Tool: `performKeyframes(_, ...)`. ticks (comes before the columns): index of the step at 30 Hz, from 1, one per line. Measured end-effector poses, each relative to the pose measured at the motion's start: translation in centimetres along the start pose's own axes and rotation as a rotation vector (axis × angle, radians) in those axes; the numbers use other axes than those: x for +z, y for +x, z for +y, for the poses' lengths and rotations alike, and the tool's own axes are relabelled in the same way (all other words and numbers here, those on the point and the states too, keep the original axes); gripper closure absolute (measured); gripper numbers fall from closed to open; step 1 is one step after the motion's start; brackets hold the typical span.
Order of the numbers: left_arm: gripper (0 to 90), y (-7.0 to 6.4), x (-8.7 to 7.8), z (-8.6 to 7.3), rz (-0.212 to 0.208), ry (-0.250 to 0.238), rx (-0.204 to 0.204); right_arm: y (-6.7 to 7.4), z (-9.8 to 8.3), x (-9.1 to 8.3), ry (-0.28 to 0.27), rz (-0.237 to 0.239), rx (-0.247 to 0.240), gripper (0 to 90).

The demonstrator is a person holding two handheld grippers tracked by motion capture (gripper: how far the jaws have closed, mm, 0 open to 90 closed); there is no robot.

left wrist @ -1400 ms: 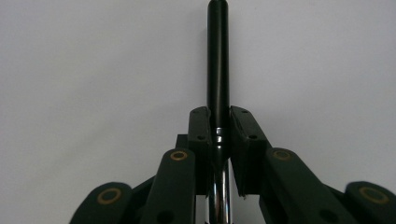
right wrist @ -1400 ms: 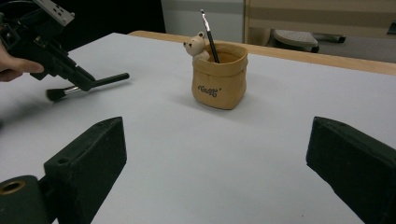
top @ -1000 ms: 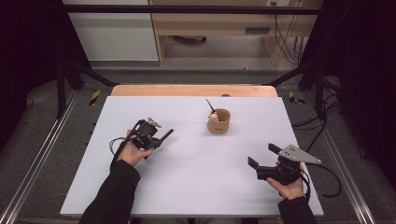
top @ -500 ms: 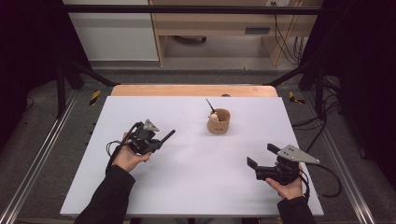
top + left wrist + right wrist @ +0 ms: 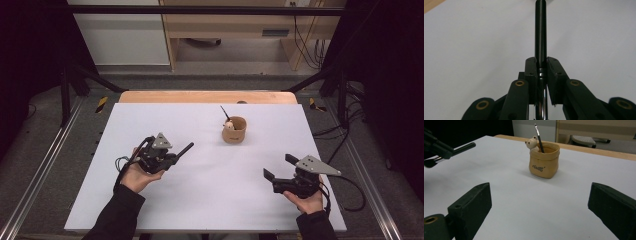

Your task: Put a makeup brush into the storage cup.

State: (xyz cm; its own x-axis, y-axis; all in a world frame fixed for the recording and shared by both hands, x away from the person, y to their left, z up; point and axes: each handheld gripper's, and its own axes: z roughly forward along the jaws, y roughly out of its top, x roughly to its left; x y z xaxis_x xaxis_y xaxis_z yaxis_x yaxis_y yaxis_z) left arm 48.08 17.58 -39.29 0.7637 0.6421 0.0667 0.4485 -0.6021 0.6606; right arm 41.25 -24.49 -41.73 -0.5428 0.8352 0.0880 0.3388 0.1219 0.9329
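High view: left gripper [image 5: 176,153] clamps a black brush [image 5: 183,149] above the table [image 5: 150,120]; right gripper [image 5: 278,167] hangs wide open, holding nothing.

The brush [image 5: 540,32] in the left gripper [image 5: 540,72] has a smooth, glossy black handle that meets a shiny metal ferrule between matt black plastic pads. The counter [image 5: 200,200] is matt white with a bare wood strip along its far edge. The tan pot [image 5: 544,161] looks matt, like ceramic shaped as a crumpled sack.
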Motion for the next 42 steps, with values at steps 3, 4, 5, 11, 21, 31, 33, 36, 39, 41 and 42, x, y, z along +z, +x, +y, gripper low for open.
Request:
performKeyframes(3, 79.1, -0.5, -0.2, 0.0, -0.01, -0.014, 0.01, 0.1, 0.0, 0.1, 0.001, -0.001, -0.002, 5.6)
performKeyframes(4, 79.1, -0.7, -0.2, -0.1, -0.011, -0.018, 0.014, 0.2, 0.0, 0.1, 0.002, 0.002, -0.004, 5.6)
performKeyframes(5, 79.1, -0.8, -0.3, -0.1, -0.017, -0.019, 0.016, 0.2, 0.0, 0.1, 0.002, 0.003, -0.007, 5.6)
performKeyframes(11, 79.1, -1.9, -0.6, -0.3, -0.038, -0.034, 0.037, 0.4, 0.1, 0.3, 0.005, 0.005, -0.011, 5.6)
performKeyframes(21, 79.1, -3.6, -1.0, -0.4, -0.066, -0.067, 0.069, 1.1, 0.3, 0.8, 0.019, 0.021, -0.043, 5.7)
performKeyframes(31, 79.1, -4.3, -1.1, -0.6, -0.082, -0.076, 0.08, 1.9, 0.5, 1.3, 0.032, 0.034, -0.069, 5.9)
performKeyframes(33, 79.1, -4.5, -1.0, -0.6, -0.089, -0.075, 0.082, 2.1, 0.6, 1.4, 0.038, 0.034, -0.075, 6.0)
performKeyframes(36, 79.1, -4.8, -0.8, -0.6, -0.101, -0.075, 0.087, 2.3, 0.7, 1.6, 0.048, 0.033, -0.089, 6.1)
performKeyframes(39, 79.1, -5.1, -0.7, -0.5, -0.107, -0.075, 0.093, 2.7, 0.9, 1.8, 0.061, 0.033, -0.104, 6.2)
performKeyframes(41, 79.1, -5.3, -0.7, -0.5, -0.115, -0.074, 0.098, 2.9, 0.9, 2.0, 0.07, 0.035, -0.114, 6.2)
performKeyframes(42, 79.1, -5.4, -0.7, -0.5, -0.119, -0.073, 0.1, 3.0, 0.9, 2.0, 0.073, 0.037, -0.121, 6.2)
